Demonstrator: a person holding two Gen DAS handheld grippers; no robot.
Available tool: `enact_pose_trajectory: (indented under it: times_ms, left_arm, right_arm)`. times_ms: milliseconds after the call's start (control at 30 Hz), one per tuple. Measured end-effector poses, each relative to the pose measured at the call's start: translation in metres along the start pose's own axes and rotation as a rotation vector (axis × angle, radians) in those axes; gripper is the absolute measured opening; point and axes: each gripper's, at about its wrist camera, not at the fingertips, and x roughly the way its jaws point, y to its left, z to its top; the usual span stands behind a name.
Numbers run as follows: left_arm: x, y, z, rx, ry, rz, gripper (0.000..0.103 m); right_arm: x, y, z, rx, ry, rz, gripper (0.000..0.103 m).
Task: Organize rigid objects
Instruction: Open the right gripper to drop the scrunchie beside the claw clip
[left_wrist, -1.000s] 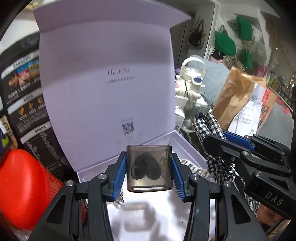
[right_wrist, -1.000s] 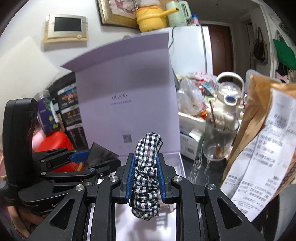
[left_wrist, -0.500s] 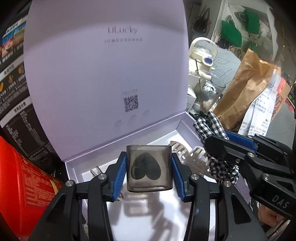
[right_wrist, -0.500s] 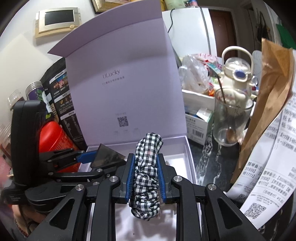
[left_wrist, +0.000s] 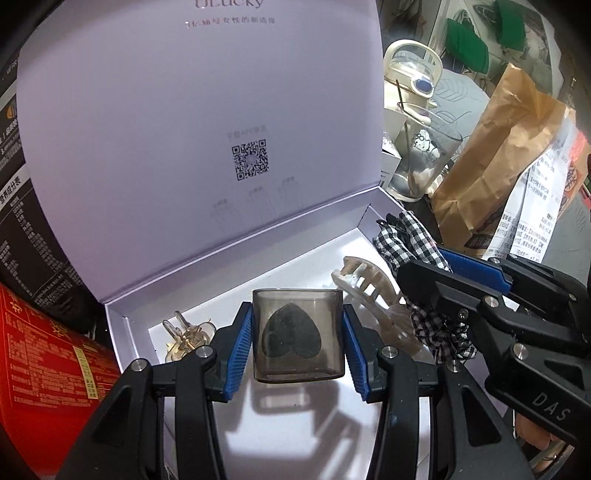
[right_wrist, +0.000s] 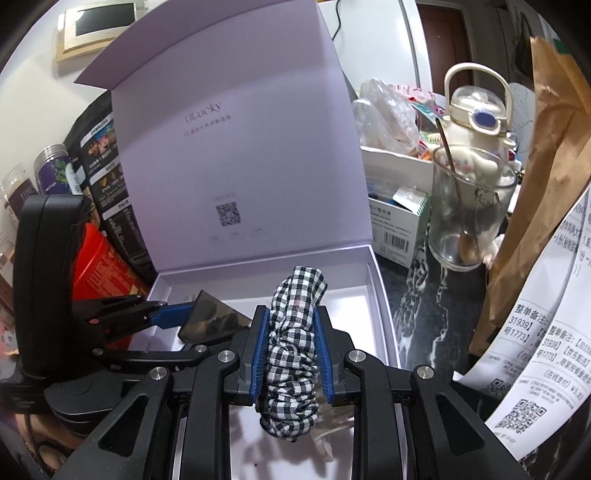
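We see the left hand-held gripper (left_wrist: 298, 341) clamping a smoky heart case (left_wrist: 297, 334) above the open box (left_wrist: 236, 258). The right hand-held gripper (right_wrist: 291, 350), its jaws just loosening, pinches a checked scrunchie (right_wrist: 293, 350) over two hair clips (left_wrist: 373, 295) in the box.

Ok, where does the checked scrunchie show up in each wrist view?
Left wrist view: the checked scrunchie is at the right, gripped in the right gripper that reaches in from that side, over the open box's right end.
Right wrist view: bottom centre, upright between the blue pads of its own jaws.
Shared landmark: the QR code printed inside the raised lid, above the scrunchie in both views.
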Motion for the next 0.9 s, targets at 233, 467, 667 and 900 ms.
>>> enact_pose_trajectory:
  times_ms: [233,467,667,900]
  left_arm:
    - [-0.005,-0.004,0.001,0.006,-0.021,0.032,0.046]
    - [-0.007,-0.004,0.005,-0.004,-0.018,0.039,0.046]
    - [-0.009,0.002,0.004,-0.022,0.002,0.051,0.046]
    - [-0.010,0.004,0.002,-0.026,0.019,0.081,0.047]
  right_arm:
    - [0.002,-0.003,-0.001,0.006,0.009,-0.012,0.032]
    - [-0.007,-0.008,0.002,0.017,-0.002,-0.056,0.054]
    - [-0.019,-0.014,0.004,0.033,-0.022,-0.072,0.056]
    - [-0.027,-0.020,0.003,0.066,-0.023,-0.085,0.057]
